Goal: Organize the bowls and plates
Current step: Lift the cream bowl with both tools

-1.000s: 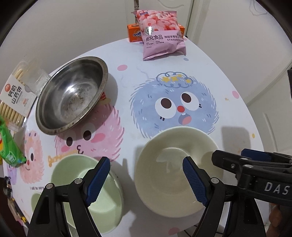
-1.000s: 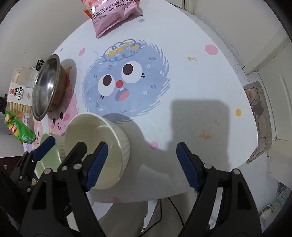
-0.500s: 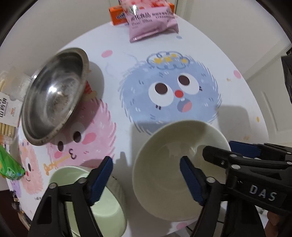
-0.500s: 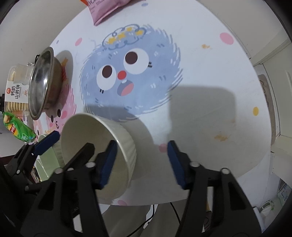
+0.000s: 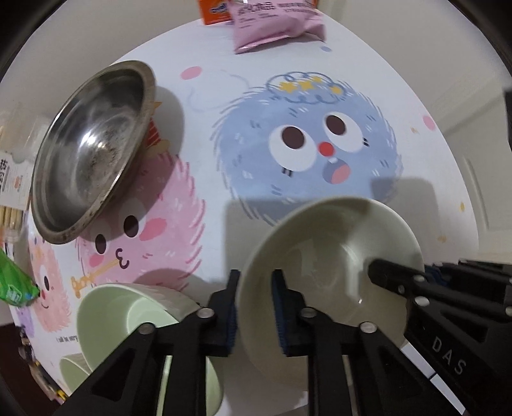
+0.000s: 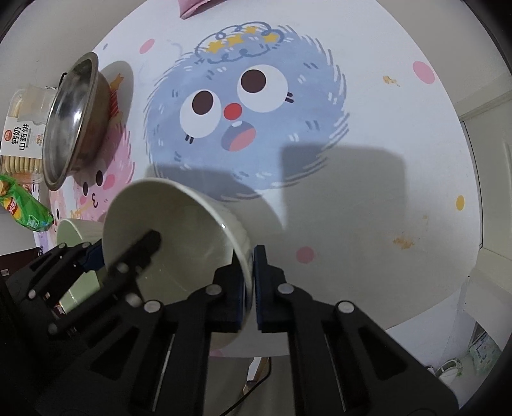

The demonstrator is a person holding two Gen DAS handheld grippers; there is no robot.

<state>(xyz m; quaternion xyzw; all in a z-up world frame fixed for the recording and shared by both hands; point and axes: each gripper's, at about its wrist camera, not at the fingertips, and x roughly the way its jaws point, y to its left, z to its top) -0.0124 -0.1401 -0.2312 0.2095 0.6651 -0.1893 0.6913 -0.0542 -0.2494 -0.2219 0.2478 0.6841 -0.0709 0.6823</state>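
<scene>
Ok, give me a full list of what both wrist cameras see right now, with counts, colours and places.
cream bowl: 1, off-white, near table edge, rim pinched on opposite sides by both grippers
green bowl: 1, pale green, just left of it
steel bowl: 1, silver, far left
pink snack bag: 1, far edge
orange box: 1, beside the bag
biscuit pack: 1, white label, left edge
green packet: 1, left edge
table: 1, white, cartoon print
left gripper: black, blue pads, shut
right gripper: same, shut
</scene>
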